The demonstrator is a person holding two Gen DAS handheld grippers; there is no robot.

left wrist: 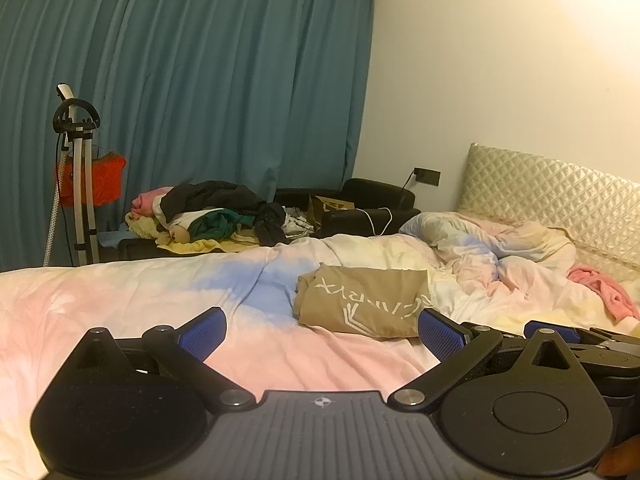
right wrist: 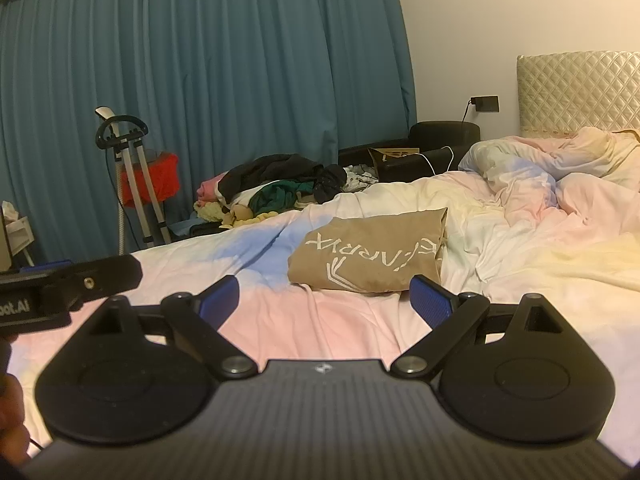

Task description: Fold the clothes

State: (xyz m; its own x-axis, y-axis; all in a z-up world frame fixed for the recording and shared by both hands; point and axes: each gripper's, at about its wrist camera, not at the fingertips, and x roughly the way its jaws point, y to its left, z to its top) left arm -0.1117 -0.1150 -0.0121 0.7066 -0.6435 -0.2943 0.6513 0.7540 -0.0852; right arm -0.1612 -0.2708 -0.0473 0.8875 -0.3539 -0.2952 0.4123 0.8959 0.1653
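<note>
Tan printed T-shirt (left wrist: pixel 362 304) lies folded on the bed (left wrist: pixel 120 300), mid-mattress, toward the headboard (left wrist: pixel 560 196) end. Left tool (left wrist: pixel 322 330) and right tool (right wrist: pixel 324 300) both wide, holding nothing, just short of it. Looks like 1 garment's done; next prob. fetch another from the clothes pile (right wrist: pixel 276 188) past the bed's far edge.

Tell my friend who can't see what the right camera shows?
A folded tan shirt lies on a pastel bed, just beyond the open right gripper. Behind are messy clothes and blue curtains.
</note>
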